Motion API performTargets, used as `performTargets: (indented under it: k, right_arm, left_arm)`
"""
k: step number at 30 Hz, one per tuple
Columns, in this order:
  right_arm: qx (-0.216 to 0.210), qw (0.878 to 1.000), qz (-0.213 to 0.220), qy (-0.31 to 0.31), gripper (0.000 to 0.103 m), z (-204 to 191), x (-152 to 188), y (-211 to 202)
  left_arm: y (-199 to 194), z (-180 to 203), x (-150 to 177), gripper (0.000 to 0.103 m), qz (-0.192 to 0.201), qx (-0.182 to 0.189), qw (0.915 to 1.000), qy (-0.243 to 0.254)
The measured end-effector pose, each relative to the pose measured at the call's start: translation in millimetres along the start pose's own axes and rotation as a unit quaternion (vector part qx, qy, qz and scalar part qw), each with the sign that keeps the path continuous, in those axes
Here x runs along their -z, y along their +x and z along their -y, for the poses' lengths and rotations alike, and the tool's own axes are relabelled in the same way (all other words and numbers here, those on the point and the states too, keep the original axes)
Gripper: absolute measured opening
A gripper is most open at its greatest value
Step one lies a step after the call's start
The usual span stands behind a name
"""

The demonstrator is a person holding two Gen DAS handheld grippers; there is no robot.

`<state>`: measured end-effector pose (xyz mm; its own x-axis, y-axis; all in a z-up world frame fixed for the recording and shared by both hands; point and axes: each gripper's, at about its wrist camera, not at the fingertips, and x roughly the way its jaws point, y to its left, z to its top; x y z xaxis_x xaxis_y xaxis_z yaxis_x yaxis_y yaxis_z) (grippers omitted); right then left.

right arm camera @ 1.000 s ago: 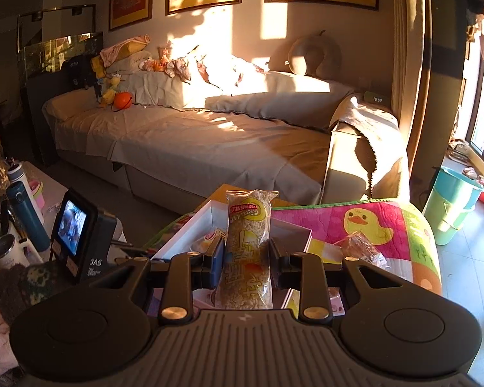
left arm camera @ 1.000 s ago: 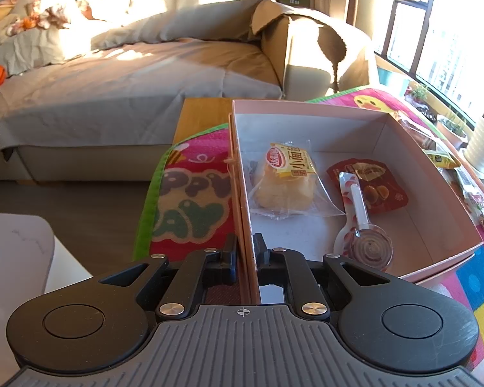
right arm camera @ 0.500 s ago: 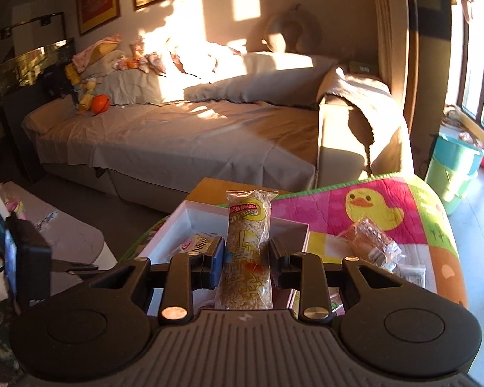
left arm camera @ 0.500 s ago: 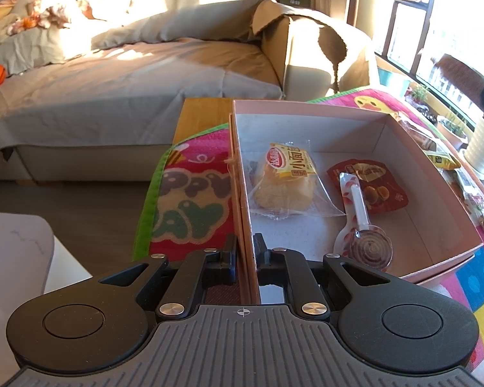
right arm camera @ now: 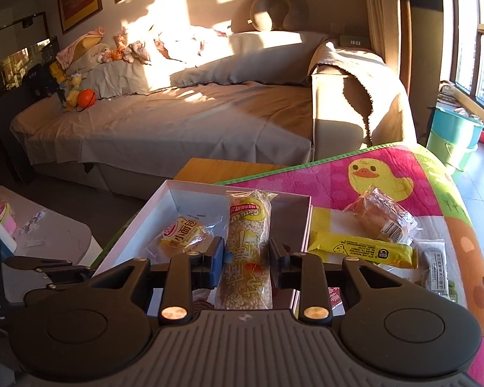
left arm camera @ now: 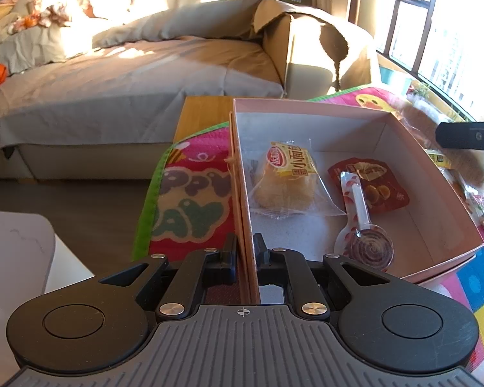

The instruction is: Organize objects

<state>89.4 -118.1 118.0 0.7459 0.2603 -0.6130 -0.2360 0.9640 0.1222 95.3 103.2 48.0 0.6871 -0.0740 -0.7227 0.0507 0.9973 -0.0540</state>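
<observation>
Here: left gripper (left arm camera: 244,251) jaws nearly shut, pinching the pink box (left arm camera: 435,158) by its left wall. Right gripper (right arm camera: 247,254) over the box's near right corner, jaws just been opening, slight gaps showing beside the rice-puff snack pack (right arm camera: 247,251) upright between them. Box sits on the play mat (right arm camera: 387,167); bun (left arm camera: 284,180) and lollipop (left arm camera: 368,242) inside

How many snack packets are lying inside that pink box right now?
3 lie in the pink box: a bread packet near its left wall, a red packet to the right, and a lollipop nearest the camera. The gripper base may hide more.
</observation>
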Motion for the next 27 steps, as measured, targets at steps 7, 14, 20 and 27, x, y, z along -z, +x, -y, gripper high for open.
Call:
performTargets:
  k: [7, 14, 20, 27]
  right_arm:
    - [0.034, 0.999, 0.029, 0.023, 0.055, 35.9, 7.7, -26.2]
    - [0.131, 0.991, -0.001, 0.035, 0.067, 86.4, 50.8, -34.3]
    - [0.141, 0.986, -0.033, 0.079, 0.067, 116.2, 73.8, -26.9]
    - [0.094, 0.992, -0.029, 0.080, 0.083, 124.4, 33.2, 19.4]
  left_arm:
    - [-0.8, 0.3, 1.4, 0.012, 0.001, -0.001, 1.0000, -0.004]
    - [-2.6, 1.3, 0.9, 0.012, 0.001, -0.003, 1.0000, -0.002]
    - [-4.2, 2.6, 0.3, 0.012, -0.003, -0.004, 1.0000, 0.000]
    - [-3.4, 4.4, -1.5, 0.012, -0.008, -0.007, 0.9999, 0.007]
